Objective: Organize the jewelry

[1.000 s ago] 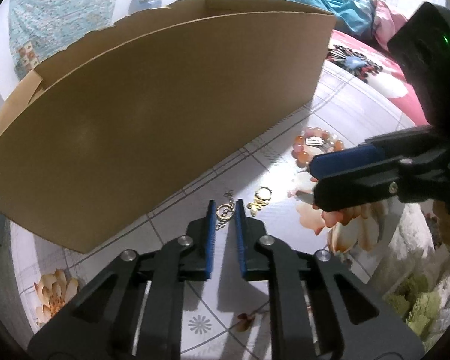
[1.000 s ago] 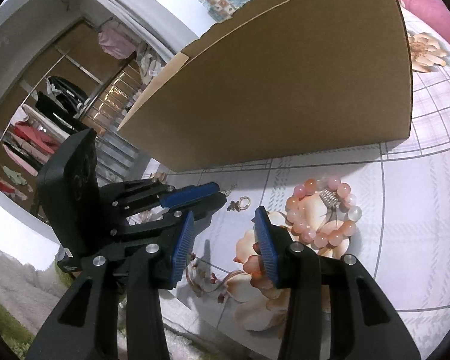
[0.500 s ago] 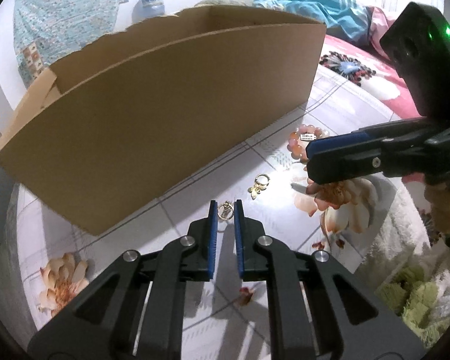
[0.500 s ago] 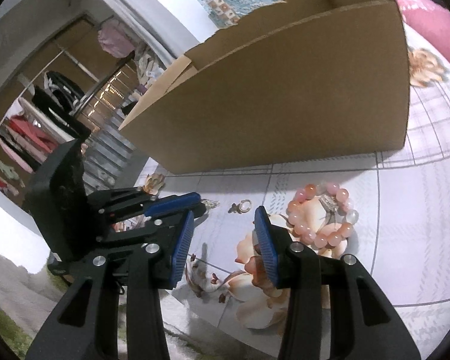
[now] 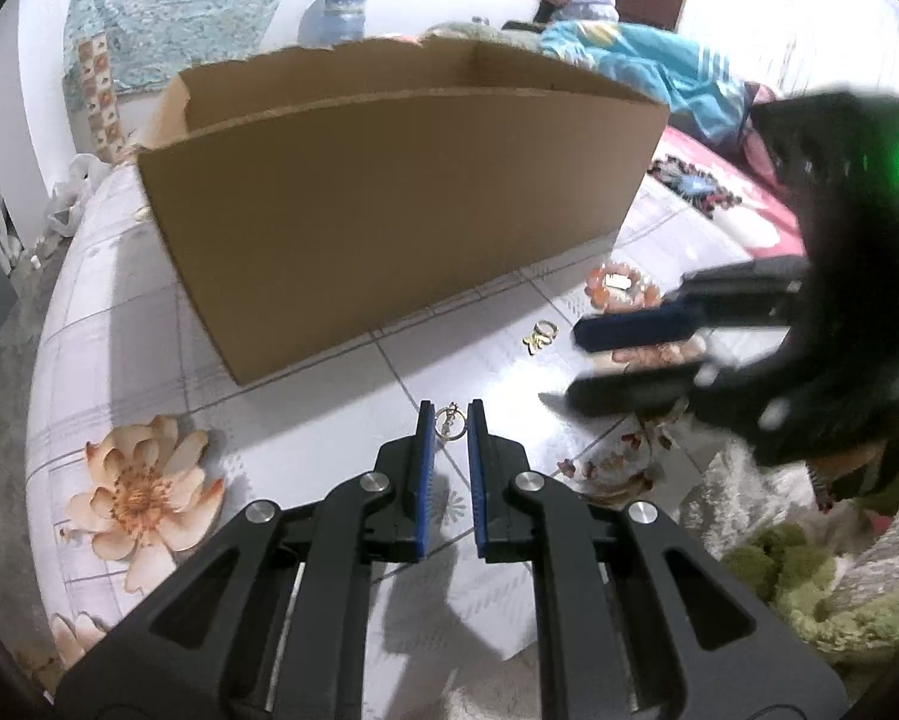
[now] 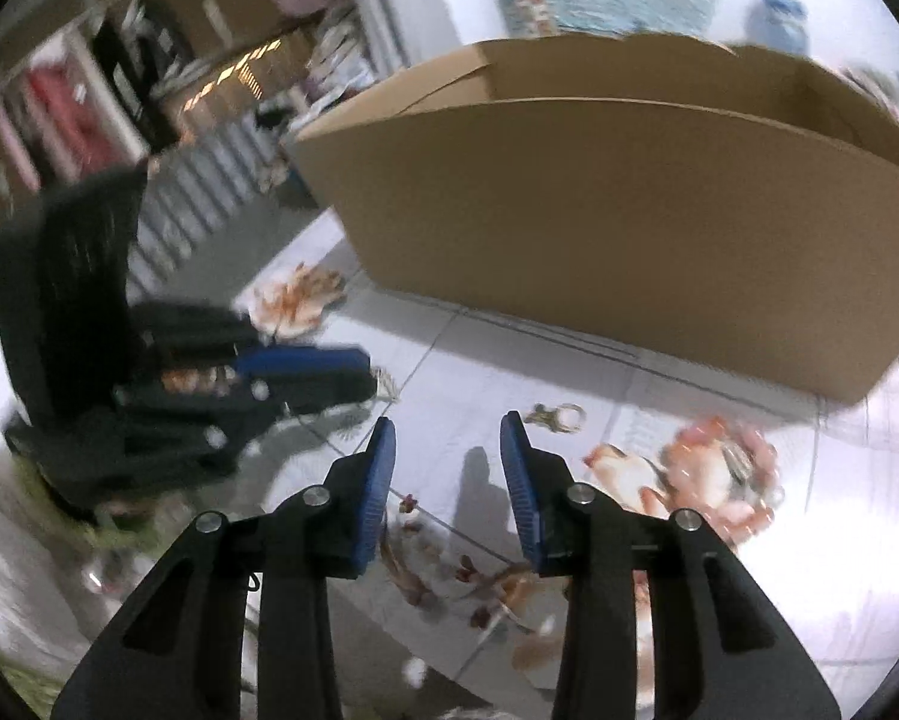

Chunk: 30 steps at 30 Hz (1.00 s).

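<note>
Small gold earring held above floral cloth, in front of open cardboard box.

A gold earring (image 5: 449,421) is pinched between the nearly closed jaws of the left gripper (image 5: 450,420). Right of it, the right gripper (image 6: 447,438) is seen wide open and empty; a second earring (image 6: 556,417) and bead bracelet (image 6: 722,468) lie near the box (image 5: 389,204).

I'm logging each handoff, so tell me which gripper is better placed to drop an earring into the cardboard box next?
Left. The left gripper pinches a gold earring facing the cardboard box; the right gripper is open and empty.
</note>
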Motion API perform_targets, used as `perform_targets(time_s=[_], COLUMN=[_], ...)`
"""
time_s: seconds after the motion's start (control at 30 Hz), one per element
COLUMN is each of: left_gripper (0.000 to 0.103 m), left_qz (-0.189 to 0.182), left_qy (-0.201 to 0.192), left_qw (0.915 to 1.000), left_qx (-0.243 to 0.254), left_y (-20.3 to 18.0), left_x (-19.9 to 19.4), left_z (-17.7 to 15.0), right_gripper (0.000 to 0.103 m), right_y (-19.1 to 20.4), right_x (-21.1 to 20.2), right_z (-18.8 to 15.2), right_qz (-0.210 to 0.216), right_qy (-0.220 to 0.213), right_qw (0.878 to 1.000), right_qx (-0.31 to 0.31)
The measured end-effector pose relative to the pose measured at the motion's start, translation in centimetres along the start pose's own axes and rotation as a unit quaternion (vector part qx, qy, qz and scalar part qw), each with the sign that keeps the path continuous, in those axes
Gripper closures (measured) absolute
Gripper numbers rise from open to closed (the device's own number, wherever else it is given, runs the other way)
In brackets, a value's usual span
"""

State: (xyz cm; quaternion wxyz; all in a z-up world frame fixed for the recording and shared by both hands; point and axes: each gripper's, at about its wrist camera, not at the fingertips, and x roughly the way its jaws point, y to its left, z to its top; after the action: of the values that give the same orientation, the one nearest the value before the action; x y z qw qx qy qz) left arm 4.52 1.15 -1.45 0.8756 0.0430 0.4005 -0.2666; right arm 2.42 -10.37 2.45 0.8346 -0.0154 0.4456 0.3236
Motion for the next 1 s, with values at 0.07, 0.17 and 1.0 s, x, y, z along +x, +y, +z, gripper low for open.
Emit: perform_targets(time_s=[0.07,0.17,1.0], left_gripper=[0.093,0.093,0.093], left_qz=[-0.006,-0.017,-0.06], left_qy=[-0.004,-0.007,0.011], left_qw=[1.0,0.9998,0.9961], left_qx=[-0.005,-0.006,0.063], left_y=[0.3,0.6,-2.6], left_x=[-0.5,-1.3,-5.6], left_z=[0.1,0.3,2.1], right_gripper=[0.07,0.074,0.09], right_y=[1.2,2.6,5.0], right_x=[0.5,1.2,-2.0], right_z=[0.0,0.0,-0.8], right_qz=[-0.012,-0.027,-0.012], right_qy=[0.004,0.002,-0.086], right_qw=[0.999,0.996,0.987], right_qx=[-0.035,-0.08,-0.137])
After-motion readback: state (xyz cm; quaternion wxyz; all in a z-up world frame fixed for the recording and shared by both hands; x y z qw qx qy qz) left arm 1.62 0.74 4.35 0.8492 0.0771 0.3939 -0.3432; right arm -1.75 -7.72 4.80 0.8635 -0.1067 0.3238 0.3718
